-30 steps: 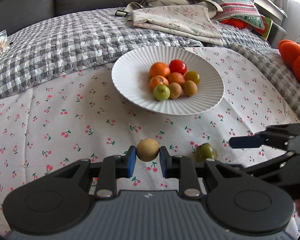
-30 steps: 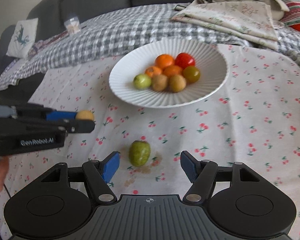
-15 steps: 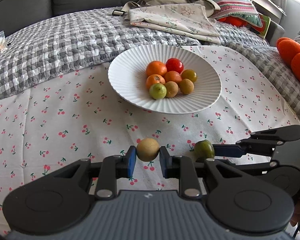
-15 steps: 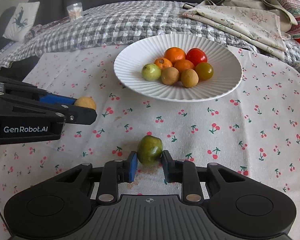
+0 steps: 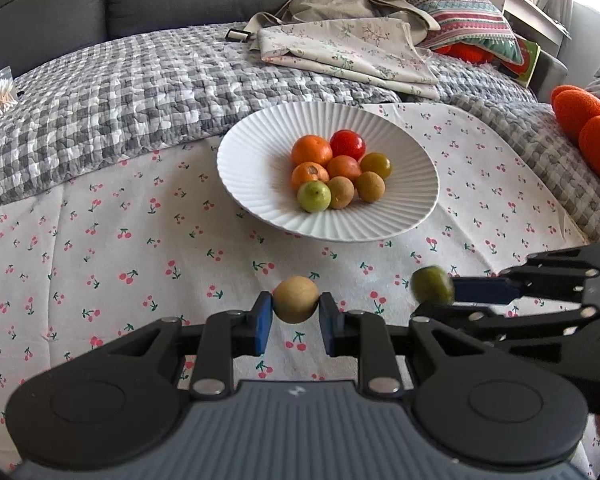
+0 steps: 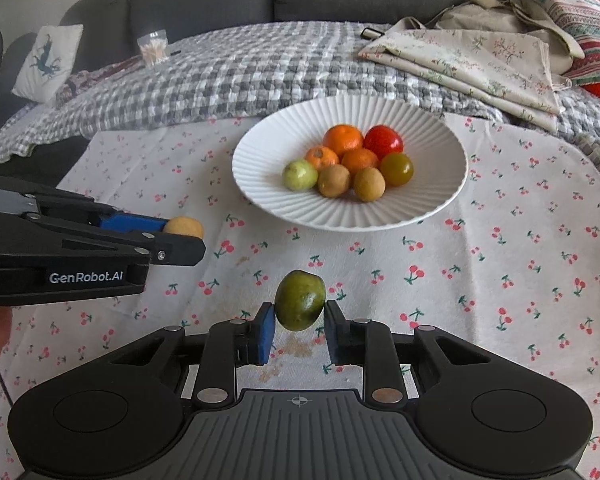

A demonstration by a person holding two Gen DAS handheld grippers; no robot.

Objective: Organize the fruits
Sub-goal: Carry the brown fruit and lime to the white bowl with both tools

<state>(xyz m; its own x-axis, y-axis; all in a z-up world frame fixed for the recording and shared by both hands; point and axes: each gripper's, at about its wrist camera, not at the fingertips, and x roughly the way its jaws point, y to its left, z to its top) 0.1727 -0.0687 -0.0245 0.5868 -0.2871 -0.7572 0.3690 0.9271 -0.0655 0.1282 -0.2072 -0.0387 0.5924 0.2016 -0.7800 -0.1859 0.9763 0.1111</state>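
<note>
tan fruit (image 5: 295, 299) clamped in left gripper (image 5: 295, 322); green fruit (image 6: 300, 300) in right gripper (image 6: 300, 330).

1. The right gripper (image 6: 299, 330), wide open around the dark green fruit (image 6: 300, 300) a second ago, now has both blue pads pressed against its sides.
2. That green fruit, which lay on the cherry-print cloth (image 6: 500, 264) beside a brownish stain (image 6: 296, 350), is now up off the cloth, with the stain exposed beneath it.
3. In the left wrist view the green fruit (image 5: 432, 285) sits higher and looks motion-blurred at the right gripper's tip.
4. The white ribbed plate (image 5: 260, 184) appears slightly nearer in both views than a second ago.
5. The left gripper (image 5: 295, 322) and its tan fruit (image 5: 296, 299) appear nearer in the right wrist view.
</note>
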